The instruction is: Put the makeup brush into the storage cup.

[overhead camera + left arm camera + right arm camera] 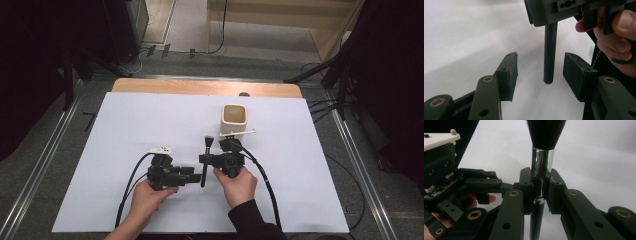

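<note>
while clamped in the right gripper (pixel 537 192) at the chrome ferrule, makeup brush (pixel 539 170) stands between the two shut pads, bristle head beyond the fingertips, dark handle running back toward the gripper body. held firmly on both sides; no gap visible at the ferrule.

seen along the left gripper (pixel 540 72), handle end of the brush (pixel 549 53) hangs straight ahead, between the parted pads and touching neither. left gripper roughly half open, holding nothing. long axis of the handle crosses the closing line of the pads at about a right angle, rounded tip just forward of the pad faces.

from above, left gripper (pixel 195 176) sits just beside the right gripper (pixel 204 160), pointing across at the lower handle; brush (pixel 206 159) lies lengthwise away from the person over the white desk (pixel 125 125). cream cup (pixel 234 120) stands farther out, beyond the right gripper, near its far side.

judged next: either close on the handle for a handover, or draw clear. handle already centred, so no sideways correction expected. right gripper nearer the cup.
</note>
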Demonstrator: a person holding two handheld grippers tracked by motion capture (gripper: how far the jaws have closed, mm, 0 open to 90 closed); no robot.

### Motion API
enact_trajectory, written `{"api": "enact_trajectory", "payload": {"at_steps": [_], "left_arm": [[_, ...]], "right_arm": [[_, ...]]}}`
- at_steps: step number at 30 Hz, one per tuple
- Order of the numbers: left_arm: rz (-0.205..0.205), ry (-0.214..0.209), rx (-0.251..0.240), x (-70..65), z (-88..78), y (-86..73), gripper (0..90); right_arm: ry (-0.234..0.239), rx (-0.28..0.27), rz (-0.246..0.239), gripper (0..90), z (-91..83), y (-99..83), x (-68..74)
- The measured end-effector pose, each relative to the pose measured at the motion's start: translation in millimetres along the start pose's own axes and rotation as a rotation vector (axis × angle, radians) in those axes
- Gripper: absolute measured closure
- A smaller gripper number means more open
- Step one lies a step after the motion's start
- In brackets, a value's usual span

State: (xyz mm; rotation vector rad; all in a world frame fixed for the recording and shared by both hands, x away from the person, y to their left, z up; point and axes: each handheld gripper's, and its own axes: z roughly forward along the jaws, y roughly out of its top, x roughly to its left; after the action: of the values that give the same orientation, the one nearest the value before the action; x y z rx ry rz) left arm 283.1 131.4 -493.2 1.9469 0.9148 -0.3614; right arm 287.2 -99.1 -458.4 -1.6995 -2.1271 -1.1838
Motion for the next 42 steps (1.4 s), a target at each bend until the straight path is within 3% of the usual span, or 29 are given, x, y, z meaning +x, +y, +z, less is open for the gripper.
{"api": "enact_trajectory", "payload": {"at_steps": [10,25,42], "left_arm": [[-0.003,-0.019,0.030,4.5,-7.1,4.5,45.7],[0.017,-0.032,0.099,9.7,-15.8,9.7,44.8],[0.100,-0.001,0.163,15.0,-30.8,13.6,42.7]], "right_arm": [[-0.013,0.044,-0.065,78.6,1.4,1.3,0.9],[-0.008,0.088,-0.109,78.7,-0.3,5.6,-4.4],[0.016,0.132,-0.165,78.6,-2.6,11.3,-10.4]]}}
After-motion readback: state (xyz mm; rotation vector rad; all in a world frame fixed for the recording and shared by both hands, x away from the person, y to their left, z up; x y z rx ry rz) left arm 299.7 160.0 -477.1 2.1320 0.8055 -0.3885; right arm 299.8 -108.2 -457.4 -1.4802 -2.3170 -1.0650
